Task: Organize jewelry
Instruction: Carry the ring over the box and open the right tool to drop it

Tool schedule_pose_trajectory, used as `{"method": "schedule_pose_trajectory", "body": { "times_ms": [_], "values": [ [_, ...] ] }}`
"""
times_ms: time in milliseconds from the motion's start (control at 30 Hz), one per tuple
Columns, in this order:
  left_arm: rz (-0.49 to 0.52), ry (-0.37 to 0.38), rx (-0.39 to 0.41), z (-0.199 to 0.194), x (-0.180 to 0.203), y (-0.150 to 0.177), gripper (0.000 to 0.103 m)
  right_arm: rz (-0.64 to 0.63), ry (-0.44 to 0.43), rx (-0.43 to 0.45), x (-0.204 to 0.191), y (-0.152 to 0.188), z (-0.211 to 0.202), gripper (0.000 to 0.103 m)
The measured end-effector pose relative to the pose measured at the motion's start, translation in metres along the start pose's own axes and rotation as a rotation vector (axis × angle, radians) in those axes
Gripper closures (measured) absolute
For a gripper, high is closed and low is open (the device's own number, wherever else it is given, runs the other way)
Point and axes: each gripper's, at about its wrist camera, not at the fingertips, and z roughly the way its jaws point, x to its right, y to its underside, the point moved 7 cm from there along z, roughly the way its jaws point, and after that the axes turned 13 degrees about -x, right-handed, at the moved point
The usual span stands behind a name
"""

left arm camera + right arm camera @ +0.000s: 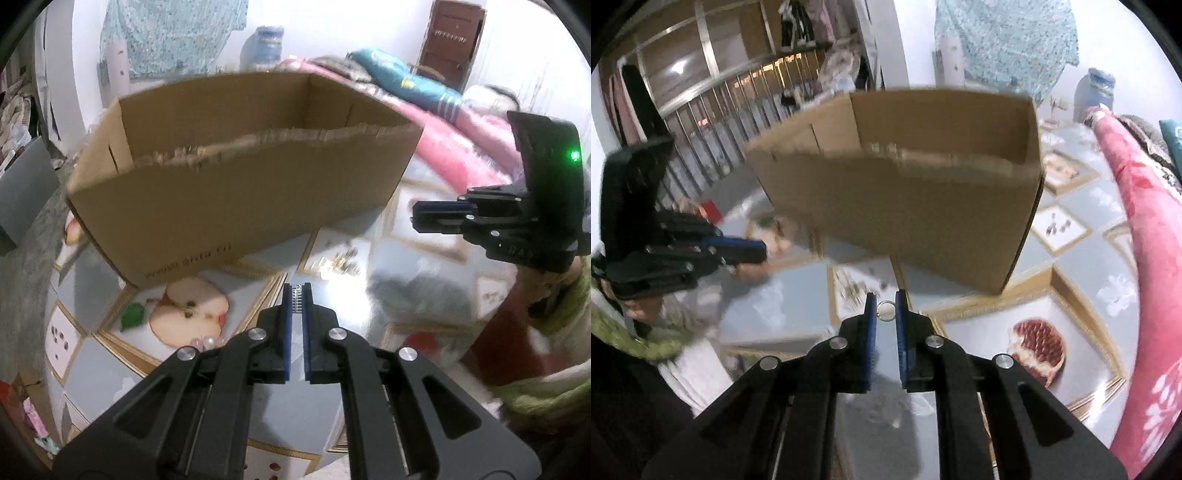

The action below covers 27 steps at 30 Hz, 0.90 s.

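Above the table's (332,413) near edge, your left gripper (297,295) pinches a silver piece (297,297) and your right gripper (886,308) a ring (886,309), both raised toward the box (236,206) for dropping in.

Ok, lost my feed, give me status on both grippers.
Left gripper shut on silver jewelry piece. Right gripper shut on small ring. Open cardboard box ahead, path clear.
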Motion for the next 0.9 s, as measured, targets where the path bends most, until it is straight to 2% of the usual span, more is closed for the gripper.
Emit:
{"method": "schedule_pose_trajectory", "body": {
  "times_ms": [167, 267, 367, 567, 633, 733, 800, 900],
  "values": [
    [0.025, 0.057, 0.115, -0.044, 0.001, -0.035, 0.099, 0.012, -0.025, 0.144, -0.008, -0.045, -0.037, 0.092],
    [0.030, 0.053, 0.156, -0.056, -0.006, -0.063, 0.099, 0.042, -0.055, 0.195, -0.004, -0.071, -0.044, 0.092],
    [0.039, 0.014, 0.160, -0.051, -0.013, -0.090, 0.099, 0.060, -0.031, 0.173, 0.002, -0.091, -0.032, 0.092],
    [0.000, 0.038, 0.047, -0.003, -0.028, -0.131, 0.099, 0.114, 0.036, 0.044, 0.024, -0.115, 0.015, 0.092],
    [-0.037, 0.038, 0.021, 0.014, -0.036, -0.138, 0.099, 0.134, 0.036, 0.028, 0.031, -0.119, 0.022, 0.092],
    [-0.080, 0.060, -0.008, 0.030, -0.044, -0.143, 0.089, 0.154, 0.030, 0.037, 0.039, -0.124, 0.024, 0.092],
    [-0.090, 0.077, 0.005, 0.031, -0.046, -0.143, 0.081, 0.165, 0.019, 0.055, 0.043, -0.125, 0.020, 0.092],
    [-0.101, 0.081, 0.018, 0.027, -0.049, -0.143, 0.077, 0.186, 0.004, 0.074, 0.048, -0.125, 0.017, 0.092]
  ]
}}
